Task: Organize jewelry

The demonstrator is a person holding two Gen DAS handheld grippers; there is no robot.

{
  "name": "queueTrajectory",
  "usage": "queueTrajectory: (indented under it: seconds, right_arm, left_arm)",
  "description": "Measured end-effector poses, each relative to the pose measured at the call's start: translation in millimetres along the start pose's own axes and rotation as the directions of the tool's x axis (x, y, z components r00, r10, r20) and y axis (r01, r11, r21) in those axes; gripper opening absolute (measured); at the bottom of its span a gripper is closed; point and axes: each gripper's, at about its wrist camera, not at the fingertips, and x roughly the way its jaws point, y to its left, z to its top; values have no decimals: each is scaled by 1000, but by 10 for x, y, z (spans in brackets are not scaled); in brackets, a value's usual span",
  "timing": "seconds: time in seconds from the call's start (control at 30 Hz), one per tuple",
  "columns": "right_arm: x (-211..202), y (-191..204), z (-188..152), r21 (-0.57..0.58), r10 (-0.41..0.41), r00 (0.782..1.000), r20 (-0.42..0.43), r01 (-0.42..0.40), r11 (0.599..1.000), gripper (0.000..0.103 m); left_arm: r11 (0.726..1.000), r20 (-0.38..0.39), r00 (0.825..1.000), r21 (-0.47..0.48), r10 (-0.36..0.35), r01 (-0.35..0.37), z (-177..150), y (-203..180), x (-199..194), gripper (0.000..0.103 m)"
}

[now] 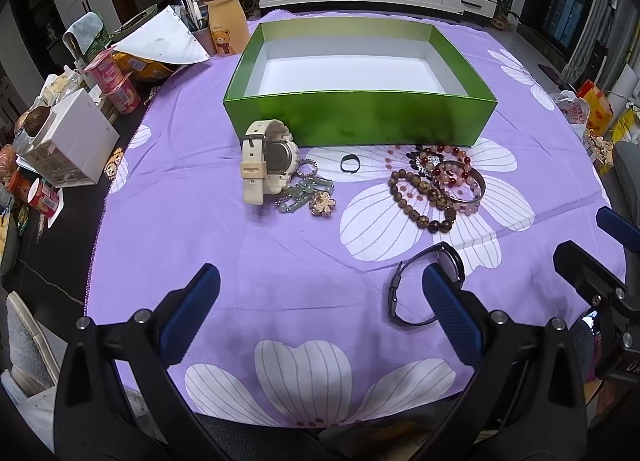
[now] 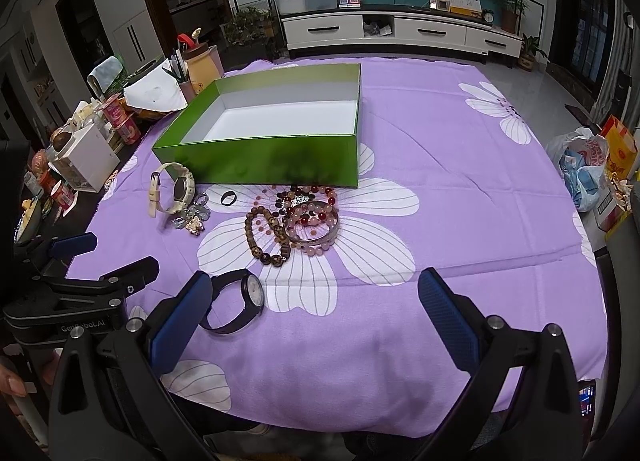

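On the counter covered by a soft purple cloth with white flowers, all the jewelry lies in a row in front of the empty shiny green cardboard box with white inside; nothing is in the box yet.

At the left is the chunky cream plastic watch, which stands on its side with the strap curled. Touching it are the pale green bead bracelet with a gold flower charm. Then comes the small thin black ring, alone on the cloth. Next is the heap of round bead bracelets, brown wood and glossy red and pink, with a smooth metal bangle among them.

Nearest to the tools is the slim black wristwatch with a round white dial. It lies flat, its strap in a loop, just beside the left finger of the right tool and just beside the right finger of the left tool, so it sits between the two tools, outside both gaps. Its long axis runs roughly across the view of the right tool, I judge.

Both tools are wide open and hold nothing. The left tool seems a little nearer, and it must shift to its right to bring the watch between the fingers.
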Motion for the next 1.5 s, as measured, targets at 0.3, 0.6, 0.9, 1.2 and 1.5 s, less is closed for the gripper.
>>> queueTrajectory:
  seconds: [0.3, 0.6, 0.9, 1.2, 1.5]
  right_arm:
    - [-6, 3, 7, 0, 0, 1000, 2, 0, 1000, 102]
    - [-7, -1, 21, 2, 0, 1000, -1, 0, 1000, 102]
    - [-36, -30, 37, 8, 3, 1000, 0, -3, 1000, 102]
    - [35, -509, 31, 109, -9, 998, 57, 3, 994, 102]
    - [298, -487, -64, 79, 103, 994, 21, -105, 991, 102]
  left_arm:
    - [1000, 2, 1000, 2, -1, 1, 2, -8, -12, 101]
    - [1000, 0, 1000, 2, -3, 3, 0, -12, -14, 101]
    - [1000, -14, 1000, 1, -20, 20, -21, -16, 35, 101]
    - [997, -32, 997, 36, -74, 75, -186, -74, 234, 101]
    - [983, -34, 988, 101, -154, 156, -247, -258, 537, 92]
